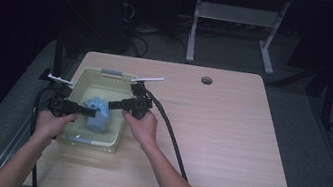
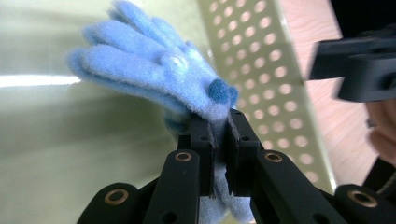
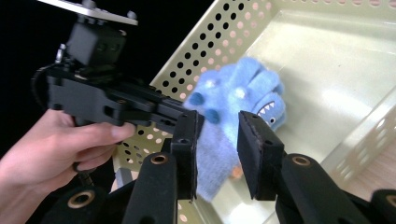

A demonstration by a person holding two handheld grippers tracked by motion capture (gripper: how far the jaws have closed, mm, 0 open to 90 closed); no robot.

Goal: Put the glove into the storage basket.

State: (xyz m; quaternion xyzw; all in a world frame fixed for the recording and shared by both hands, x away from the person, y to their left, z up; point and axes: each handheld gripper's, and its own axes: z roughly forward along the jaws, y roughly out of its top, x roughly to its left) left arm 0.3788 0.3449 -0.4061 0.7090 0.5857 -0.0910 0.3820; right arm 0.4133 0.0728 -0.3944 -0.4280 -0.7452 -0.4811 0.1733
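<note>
The left gripper (image 2: 219, 140) has its jaws pressed together on a fold of the blue glove (image 2: 154, 70), a fuzzy one with darker blue spots, and holds it up inside the basket (image 2: 261, 51). From the high view the same left gripper (image 1: 82, 108) reaches in over the basket's left wall, with the glove (image 1: 98, 113) hanging from it near the middle of the pale yellow-green basket (image 1: 87, 77).

The right gripper (image 3: 217, 144) has its jaws apart, with the lower part of the glove (image 3: 233, 107) showing between them; the pads do not press on the fabric. A small white-toothed mouth is printed on the glove's side. In the high view the right gripper (image 1: 113, 105) comes in over the basket's right wall, pointing toward the glove.

The basket has perforated walls and a smooth floor, and it sits on the left part of the wooden counter (image 1: 229, 134). A person's hands hold both grippers, forearms entering from the bottom edge, and a black cable (image 1: 169, 129) trails from the right gripper across the counter
</note>
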